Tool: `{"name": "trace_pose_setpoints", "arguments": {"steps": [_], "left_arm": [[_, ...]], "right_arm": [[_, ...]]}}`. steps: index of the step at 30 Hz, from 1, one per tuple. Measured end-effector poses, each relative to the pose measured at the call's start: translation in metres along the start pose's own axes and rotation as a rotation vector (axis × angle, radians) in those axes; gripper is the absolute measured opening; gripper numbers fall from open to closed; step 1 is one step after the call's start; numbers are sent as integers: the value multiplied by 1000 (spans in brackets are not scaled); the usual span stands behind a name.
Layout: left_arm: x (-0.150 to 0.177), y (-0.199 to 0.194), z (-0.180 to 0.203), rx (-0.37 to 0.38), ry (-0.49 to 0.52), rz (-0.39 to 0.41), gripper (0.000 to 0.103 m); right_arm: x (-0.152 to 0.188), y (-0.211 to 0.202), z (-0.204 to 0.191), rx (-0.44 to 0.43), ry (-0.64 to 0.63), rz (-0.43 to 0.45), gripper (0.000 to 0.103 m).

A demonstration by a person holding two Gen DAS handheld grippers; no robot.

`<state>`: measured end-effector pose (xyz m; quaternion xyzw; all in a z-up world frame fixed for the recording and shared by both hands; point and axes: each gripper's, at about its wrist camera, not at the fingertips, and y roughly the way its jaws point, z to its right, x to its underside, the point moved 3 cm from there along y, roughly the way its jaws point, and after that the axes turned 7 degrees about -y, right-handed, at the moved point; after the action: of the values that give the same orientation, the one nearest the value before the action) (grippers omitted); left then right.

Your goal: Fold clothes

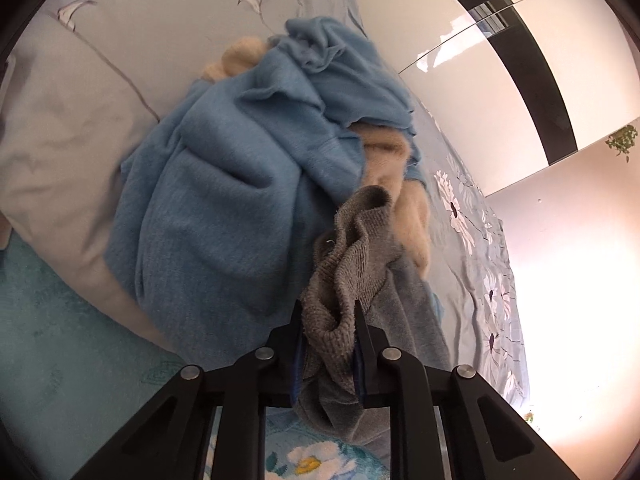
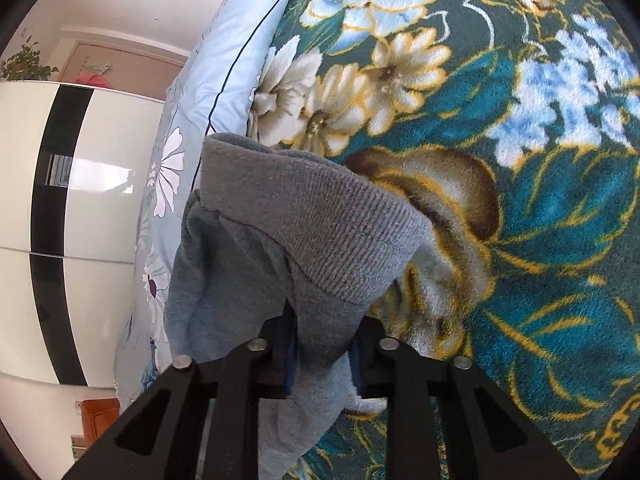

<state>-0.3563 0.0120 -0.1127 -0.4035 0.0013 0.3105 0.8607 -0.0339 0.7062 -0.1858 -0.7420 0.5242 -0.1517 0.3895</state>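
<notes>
My left gripper (image 1: 328,312) is shut on the ribbed edge of a grey sweatshirt (image 1: 352,264), which bunches up between the jaws and hangs below. Behind it lies a heap of clothes: a blue knit garment (image 1: 240,168) over a cream fuzzy one (image 1: 396,184). My right gripper (image 2: 324,320) is shut on another ribbed hem of the same grey sweatshirt (image 2: 312,224), which drapes forward over the fingers and hides their tips.
A pale grey pillow (image 1: 60,140) lies left of the heap on a light blue floral quilt (image 1: 472,216). A teal flowered blanket (image 2: 520,160) covers the bed to the right. A white and black wardrobe (image 2: 60,200) stands beside the bed.
</notes>
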Motion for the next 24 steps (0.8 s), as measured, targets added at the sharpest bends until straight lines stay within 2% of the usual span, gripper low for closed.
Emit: {"name": "trace_pose_setpoints", "arguments": {"steps": [7,10,13,15,16,18,20,24], "left_arm": [[0,-33,48,36,70,38,19],[5,-51,57,54,78,52,19],[31,-63,59,57,73,60,19],[66,-114,27,28,94,62,19],[66,-137,-4,8,102,60,19],[97,-170,-39,-29,86,42,19],[121,-180,-69,-87,58,13,19],[156,-142,-152,-201,-22,-57,19]], "right_arm": [[-18,-36,-49,-88,-145,18,13],[-17,-56,-54,-126,-185,15,13],[-15,-77,-52,-155,-196,-3,13],[-14,-87,-47,-152,-222,-11,13],[-11,-95,-40,-149,-232,-19,12],[-4,-111,-27,-141,-253,-35,12],[6,-116,-9,-118,-272,-56,12],[20,-107,30,-45,-247,-100,12]]}}
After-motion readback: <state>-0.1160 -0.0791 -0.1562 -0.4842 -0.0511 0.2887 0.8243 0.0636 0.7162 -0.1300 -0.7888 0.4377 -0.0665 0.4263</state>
